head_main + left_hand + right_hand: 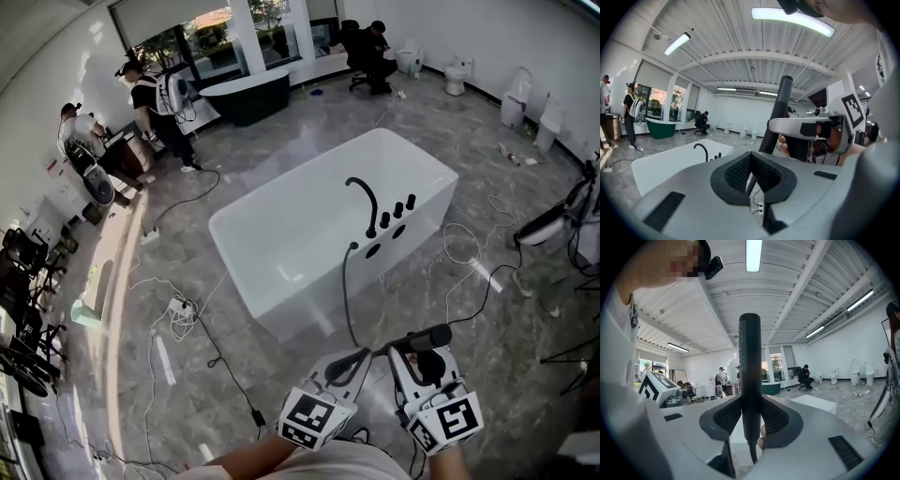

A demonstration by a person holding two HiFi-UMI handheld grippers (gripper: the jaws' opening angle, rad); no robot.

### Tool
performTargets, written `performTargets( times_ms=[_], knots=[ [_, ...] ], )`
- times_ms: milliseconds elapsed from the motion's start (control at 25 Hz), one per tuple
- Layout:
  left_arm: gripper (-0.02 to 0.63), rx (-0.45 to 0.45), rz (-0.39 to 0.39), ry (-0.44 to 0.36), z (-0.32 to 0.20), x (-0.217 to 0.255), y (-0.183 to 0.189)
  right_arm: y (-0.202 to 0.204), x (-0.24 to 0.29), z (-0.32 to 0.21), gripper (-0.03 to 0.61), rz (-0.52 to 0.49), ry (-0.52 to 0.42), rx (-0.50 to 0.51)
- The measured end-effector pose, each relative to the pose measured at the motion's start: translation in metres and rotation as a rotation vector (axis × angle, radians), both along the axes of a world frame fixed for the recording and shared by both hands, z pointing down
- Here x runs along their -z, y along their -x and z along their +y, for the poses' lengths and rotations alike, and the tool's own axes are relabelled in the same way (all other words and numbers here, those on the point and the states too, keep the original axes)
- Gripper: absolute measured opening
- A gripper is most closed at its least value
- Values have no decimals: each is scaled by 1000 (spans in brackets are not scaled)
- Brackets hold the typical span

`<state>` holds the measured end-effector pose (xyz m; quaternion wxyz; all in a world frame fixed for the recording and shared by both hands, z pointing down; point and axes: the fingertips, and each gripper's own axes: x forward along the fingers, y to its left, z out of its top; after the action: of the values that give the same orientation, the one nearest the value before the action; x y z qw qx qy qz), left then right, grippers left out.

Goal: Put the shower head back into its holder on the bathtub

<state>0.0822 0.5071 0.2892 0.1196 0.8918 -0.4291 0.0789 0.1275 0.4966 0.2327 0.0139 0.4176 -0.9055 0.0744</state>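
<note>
Fingers of the right gripper (750,422) clamped the shower head (749,357), those of the left gripper (751,176) met empty, and the bathtub (300,309) lay well apart, so the return was not yet done.

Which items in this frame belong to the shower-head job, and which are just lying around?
Job:
shower head, clamped in the right gripper
its hose
white bathtub
dark openings on its rim, probably the holder

Lying about:
dark bathtub
toilets
power strip on the floor
</note>
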Motion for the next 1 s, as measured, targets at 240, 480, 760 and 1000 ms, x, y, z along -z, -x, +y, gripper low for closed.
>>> performTargets(
  times_ms=[240, 480, 760, 1000],
  knots=[
    [3, -19, -7, -35, -56, 6, 44, 40, 0, -49, 138, 19, 3, -31],
    [5, -36, 12, -30, -99, 4, 81, 71, 8, -91, 138, 19, 3, -65],
    [3, -46, 27, -3, -133, -11, 105, 89, 5, -130, 138, -23, 28, -89],
    [5, -50, 24, 22, -163, -27, 102, 79, -6, -170, 138, -70, 70, -102]
  ],
)
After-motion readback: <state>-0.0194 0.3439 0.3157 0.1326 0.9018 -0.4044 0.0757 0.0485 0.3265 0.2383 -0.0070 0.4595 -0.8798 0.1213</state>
